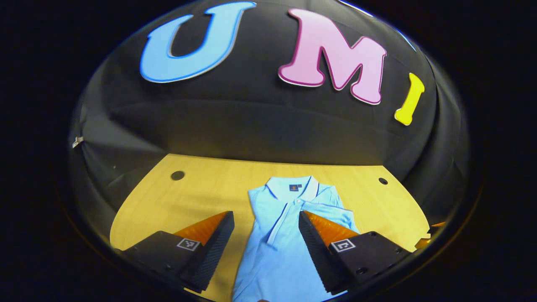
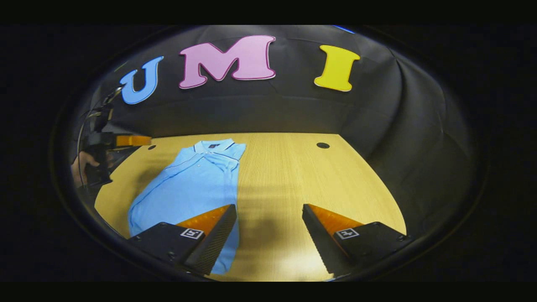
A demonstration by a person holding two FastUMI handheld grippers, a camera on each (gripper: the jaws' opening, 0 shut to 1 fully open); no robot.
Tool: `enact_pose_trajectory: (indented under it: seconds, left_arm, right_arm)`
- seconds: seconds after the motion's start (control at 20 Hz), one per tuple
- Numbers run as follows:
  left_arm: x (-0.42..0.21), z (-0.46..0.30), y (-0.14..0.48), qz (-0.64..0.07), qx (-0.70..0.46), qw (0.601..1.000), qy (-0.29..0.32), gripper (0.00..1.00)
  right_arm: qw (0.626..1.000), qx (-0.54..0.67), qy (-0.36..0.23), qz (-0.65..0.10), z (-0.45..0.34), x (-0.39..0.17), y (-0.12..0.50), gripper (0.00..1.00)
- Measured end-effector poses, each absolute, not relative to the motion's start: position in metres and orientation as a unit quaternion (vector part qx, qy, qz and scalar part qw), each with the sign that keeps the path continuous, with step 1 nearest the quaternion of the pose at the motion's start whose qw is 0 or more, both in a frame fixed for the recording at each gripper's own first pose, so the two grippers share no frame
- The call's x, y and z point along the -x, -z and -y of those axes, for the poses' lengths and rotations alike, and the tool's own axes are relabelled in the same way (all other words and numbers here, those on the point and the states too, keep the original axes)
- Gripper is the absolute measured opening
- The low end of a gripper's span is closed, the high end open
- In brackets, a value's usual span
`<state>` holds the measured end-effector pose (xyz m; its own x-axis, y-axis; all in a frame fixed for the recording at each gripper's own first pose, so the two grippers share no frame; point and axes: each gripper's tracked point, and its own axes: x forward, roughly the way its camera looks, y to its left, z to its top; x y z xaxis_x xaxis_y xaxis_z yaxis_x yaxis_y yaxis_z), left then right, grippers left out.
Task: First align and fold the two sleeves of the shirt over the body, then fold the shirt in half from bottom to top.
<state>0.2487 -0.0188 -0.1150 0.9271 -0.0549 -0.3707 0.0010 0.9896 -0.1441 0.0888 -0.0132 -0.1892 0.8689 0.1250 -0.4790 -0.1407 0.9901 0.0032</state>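
Note:
A light blue polo shirt point(image 1: 277, 247) lies flat on the wooden table point(image 1: 201, 188), collar at the far end, both sleeves folded in over the body. My left gripper point(image 1: 266, 218) hangs open above the shirt's left half, with nothing between its fingers. In the right gripper view the shirt point(image 2: 188, 184) lies to the left, and my right gripper point(image 2: 268, 212) stands open above bare table just right of the shirt's lower edge. The left gripper point(image 2: 119, 144) shows far off at the left, held by a hand point(image 2: 79, 165).
The table has two dark round holes near its far corners point(image 1: 177, 175) point(image 1: 382, 181). The black cloth wall point(image 1: 268, 126) closes in behind the table and on both sides. Bare wood point(image 2: 310, 180) stretches to the right of the shirt.

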Motion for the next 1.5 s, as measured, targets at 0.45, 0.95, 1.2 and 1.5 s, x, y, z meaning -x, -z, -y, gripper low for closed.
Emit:
enact_pose_trajectory:
  seconds: [0.45,0.95,1.2,1.5]
  left_arm:
    - [-0.051,-0.001,0.2,-0.257,0.09,0.962,0.009,0.97]
    - [0.008,0.051,0.278,-0.348,0.122,0.929,0.035,0.98]
    - [-0.006,0.057,0.311,-0.392,0.103,0.914,0.015,0.92]
    - [-0.006,0.058,0.329,-0.41,0.028,0.911,0.012,0.95]
  right_arm:
    - [0.949,-0.012,-0.084,-0.303,-0.024,-0.003,0.226,0.97]
    - [0.917,-0.004,-0.076,-0.393,-0.052,0.043,0.306,0.98]
    - [0.906,-0.012,-0.066,-0.418,-0.061,0.037,0.333,0.98]
    - [0.902,0.028,-0.058,-0.426,-0.056,0.034,0.345,0.95]
